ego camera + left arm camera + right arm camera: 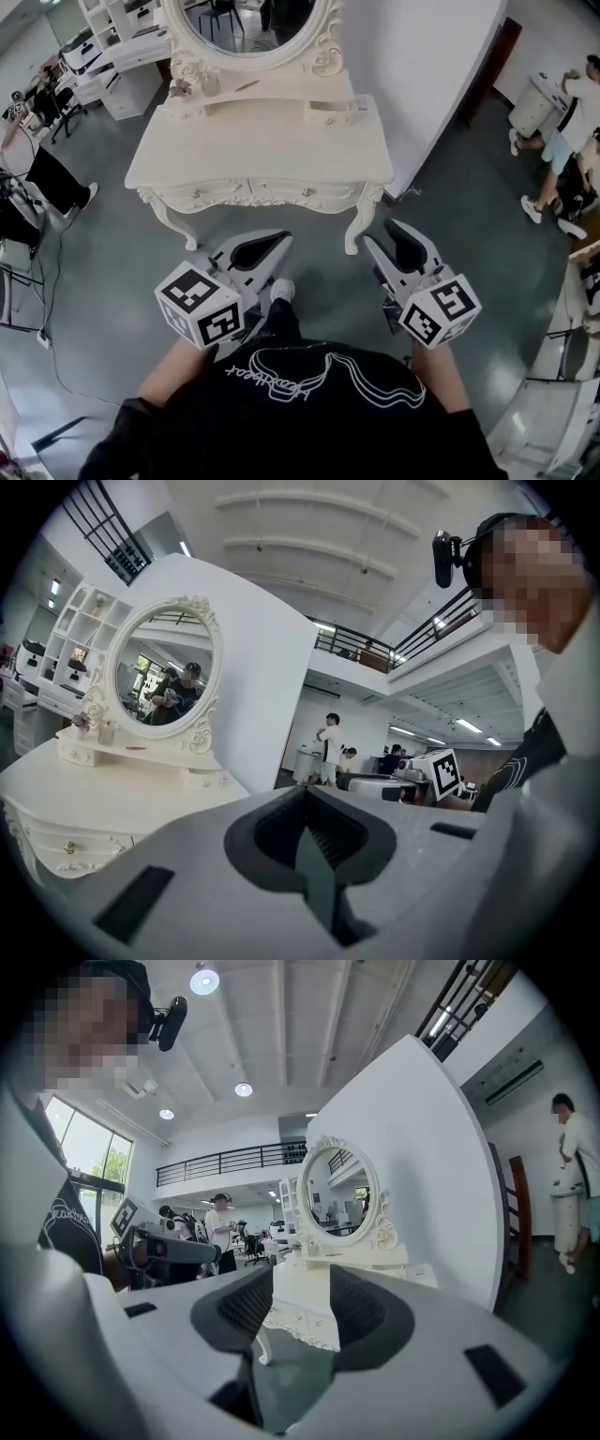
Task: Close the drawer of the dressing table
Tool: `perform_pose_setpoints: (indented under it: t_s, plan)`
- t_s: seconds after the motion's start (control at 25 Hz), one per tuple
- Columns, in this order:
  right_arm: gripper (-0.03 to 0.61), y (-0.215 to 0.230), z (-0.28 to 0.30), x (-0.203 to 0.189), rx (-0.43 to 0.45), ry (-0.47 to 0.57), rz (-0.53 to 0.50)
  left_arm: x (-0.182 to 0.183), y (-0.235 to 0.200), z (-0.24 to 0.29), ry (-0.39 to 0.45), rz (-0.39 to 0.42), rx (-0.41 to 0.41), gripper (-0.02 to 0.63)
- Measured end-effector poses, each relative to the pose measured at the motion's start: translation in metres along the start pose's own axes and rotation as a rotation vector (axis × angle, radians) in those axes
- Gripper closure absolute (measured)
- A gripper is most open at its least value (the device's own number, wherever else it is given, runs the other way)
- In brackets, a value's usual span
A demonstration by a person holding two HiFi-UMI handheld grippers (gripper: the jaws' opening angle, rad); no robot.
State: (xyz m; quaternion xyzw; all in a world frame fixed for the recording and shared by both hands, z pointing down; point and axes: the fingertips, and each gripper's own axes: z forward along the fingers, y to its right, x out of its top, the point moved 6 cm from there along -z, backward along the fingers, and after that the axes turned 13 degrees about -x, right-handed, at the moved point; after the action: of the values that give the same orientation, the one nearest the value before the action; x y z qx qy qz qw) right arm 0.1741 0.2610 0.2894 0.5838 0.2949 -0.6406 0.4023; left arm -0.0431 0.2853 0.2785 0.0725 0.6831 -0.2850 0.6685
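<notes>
Head view: drawers (253,194) on the bench (262,150) look flush, so likely done. Both empty and well clear: left tool (279,239) pressed together, right tool (379,232) spread.

**One head camera looking down, two gripper cameras looking out level**

The head view looks steeply down from above the person's chest onto the left gripper (284,242) and right gripper (380,232), with the dressing table (262,155) near, just beyond them. Each gripper view sits low behind its own jaws. The left one faces past the table's right end, so the table lies at its left edge, while the right one frames the table between its jaws. All three views share the table and its oval mirror (253,23).
</notes>
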Motion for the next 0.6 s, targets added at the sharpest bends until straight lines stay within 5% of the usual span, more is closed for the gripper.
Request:
perform_pose_setpoints:
  t_s: [0.6]
  plan:
    - [0.394,0.068,0.168,-0.009,-0.101,-0.127,0.067,0.022,-0.189,0.074,-0.091,-0.105,-0.070,0.611]
